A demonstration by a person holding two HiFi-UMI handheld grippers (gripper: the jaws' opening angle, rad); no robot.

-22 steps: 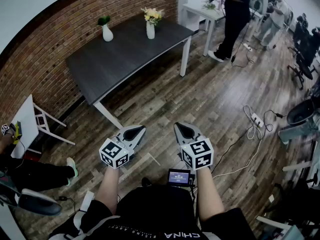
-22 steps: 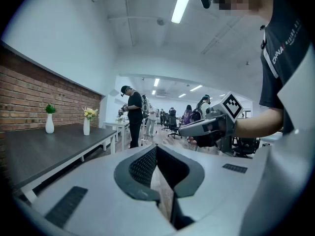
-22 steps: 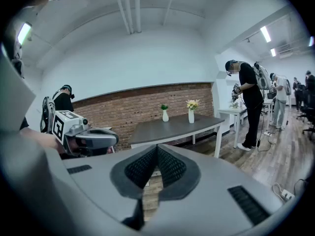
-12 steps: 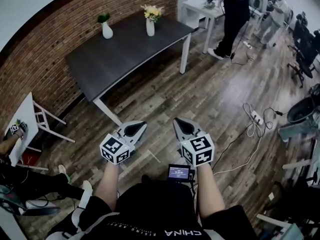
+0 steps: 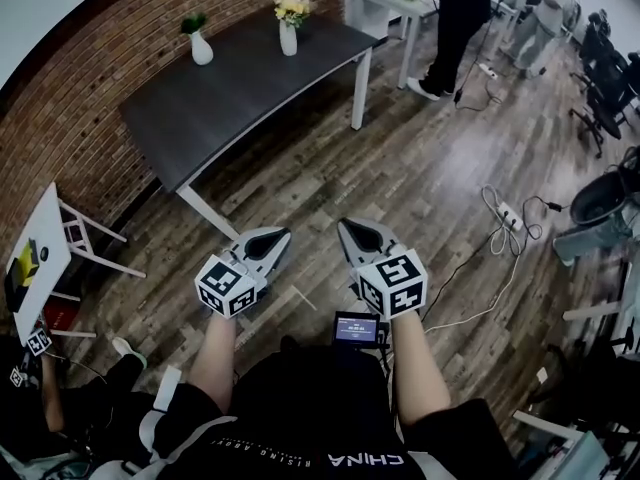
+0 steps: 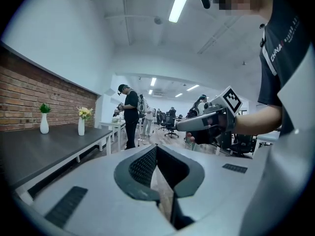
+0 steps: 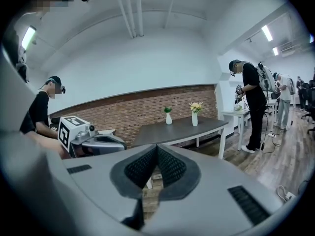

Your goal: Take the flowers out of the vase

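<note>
Both of my tongs are shut tight and hold nothing. In the head view the left tongs (image 5: 270, 240) are in the lower middle of the frame, a bit to the left. The right tongs (image 5: 356, 238) are just to the right of them. They are near each other but do not touch. Both point up the frame and hang over the wooden floor (image 5: 420, 168). In each gripper view the two dark pads meet at the tip, with only floor showing behind them.

The flowers (image 5: 292, 8) are yellow and white. They stand in a tall white vase (image 5: 288, 40) at the top of the head view, a little left of the middle. The vase stands upright near the far edge of a long dark worktop (image 5: 240, 93), well apart from both tongs.

A second white vase (image 5: 201, 50) with a small green plant (image 5: 193, 23) stands on the same worktop, further to the upper left.

A person in dark clothes (image 5: 452, 18) stands at the upper right, beside a small white table (image 5: 385, 6). A white cable with a plug strip (image 5: 510, 216) lies on the floor at the right. A small screen (image 5: 357, 329) shows low in the middle of the frame.
</note>
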